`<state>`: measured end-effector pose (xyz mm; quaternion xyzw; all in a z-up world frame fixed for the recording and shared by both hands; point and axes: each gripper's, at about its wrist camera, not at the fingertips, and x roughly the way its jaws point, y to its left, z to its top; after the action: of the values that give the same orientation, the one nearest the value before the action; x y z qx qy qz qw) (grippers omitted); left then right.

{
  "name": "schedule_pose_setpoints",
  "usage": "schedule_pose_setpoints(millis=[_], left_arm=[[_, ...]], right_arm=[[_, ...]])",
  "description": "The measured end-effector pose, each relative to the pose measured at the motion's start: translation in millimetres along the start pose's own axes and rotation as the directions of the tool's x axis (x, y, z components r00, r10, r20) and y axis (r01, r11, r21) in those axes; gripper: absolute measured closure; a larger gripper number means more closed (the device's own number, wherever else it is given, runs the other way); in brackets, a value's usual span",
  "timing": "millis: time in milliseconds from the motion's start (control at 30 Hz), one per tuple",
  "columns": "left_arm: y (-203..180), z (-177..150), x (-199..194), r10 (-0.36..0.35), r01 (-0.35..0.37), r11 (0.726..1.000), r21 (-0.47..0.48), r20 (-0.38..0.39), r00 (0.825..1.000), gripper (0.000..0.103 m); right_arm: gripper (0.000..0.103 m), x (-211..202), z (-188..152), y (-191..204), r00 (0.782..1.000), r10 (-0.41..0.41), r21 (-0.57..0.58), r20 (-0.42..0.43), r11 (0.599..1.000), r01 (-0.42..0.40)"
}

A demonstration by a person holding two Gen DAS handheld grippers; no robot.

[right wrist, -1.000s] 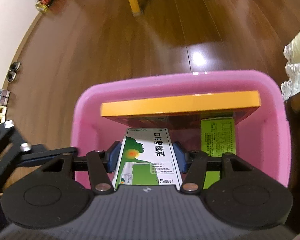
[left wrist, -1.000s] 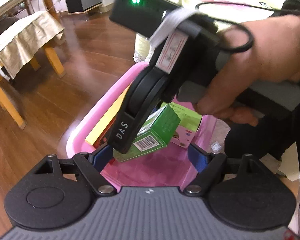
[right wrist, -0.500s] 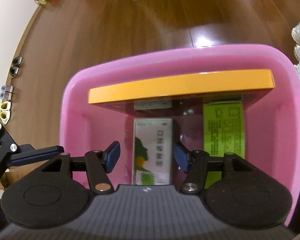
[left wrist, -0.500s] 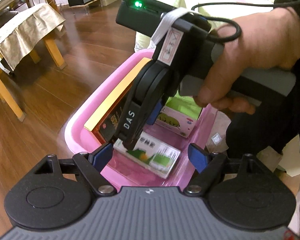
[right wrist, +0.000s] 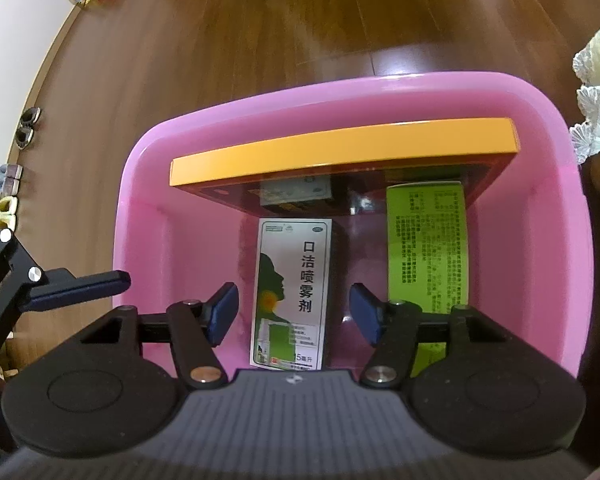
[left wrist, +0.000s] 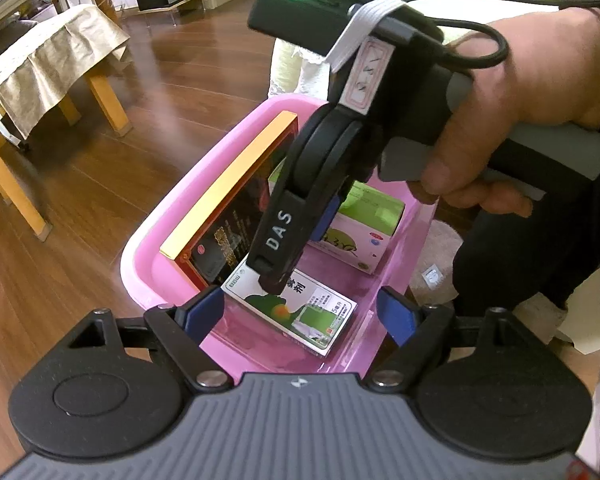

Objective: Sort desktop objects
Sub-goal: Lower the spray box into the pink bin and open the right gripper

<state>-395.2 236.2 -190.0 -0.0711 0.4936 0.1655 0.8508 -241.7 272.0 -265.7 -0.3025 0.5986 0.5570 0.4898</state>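
White-and-green spray box (right wrist: 292,292) lies flat on the pink tub's (right wrist: 340,92) floor at frame centre, loose between the right gripper's (right wrist: 294,316) wide-open, empty jaws. Withdrawing carelessly could clip the box or the orange-edged box (right wrist: 344,148) leaning at the far wall. A lime-green box (right wrist: 426,240) lies at right. Low in its own view, the left gripper (left wrist: 300,314) is wide open, empty.

You read "DAS" on the right gripper (left wrist: 284,236) finger; you read "口洁喷雾剂" and "15毫升" on the white-green spray box (right wrist: 292,296); other print stays illegible.
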Motion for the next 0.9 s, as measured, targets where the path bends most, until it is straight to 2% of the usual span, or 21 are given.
schedule_pose_setpoints(millis=[500, 600, 767, 900], left_arm=[[-5.1, 6.7, 0.0, 0.023, -0.022, 1.000, 0.014, -0.012, 1.000, 0.015], [-5.5, 8.4, -2.3, 0.026, -0.026, 1.000, 0.016, -0.009, 1.000, 0.015], [-3.5, 7.7, -9.2, 0.041, -0.041, 0.999, 0.007, -0.005, 0.999, 0.015], [-1.8, 3.6, -14.5, 0.047, -0.047, 0.999, 0.013, -0.019, 0.999, 0.015]], right_arm=[[0.037, -27.6, -8.9, -16.1, 0.996, 0.033, 0.040, 0.084, 0.999, -0.037], [0.037, -31.8, -7.4, -18.8, 0.993, 0.068, 0.050, 0.100, 0.996, -0.073], [0.037, -21.2, -4.6, -0.9, 0.990, 0.126, -0.024, 0.057, 0.992, -0.125], [0.038, -2.4, 6.3, 19.9, 0.994, 0.108, -0.055, 0.013, 0.993, -0.107]])
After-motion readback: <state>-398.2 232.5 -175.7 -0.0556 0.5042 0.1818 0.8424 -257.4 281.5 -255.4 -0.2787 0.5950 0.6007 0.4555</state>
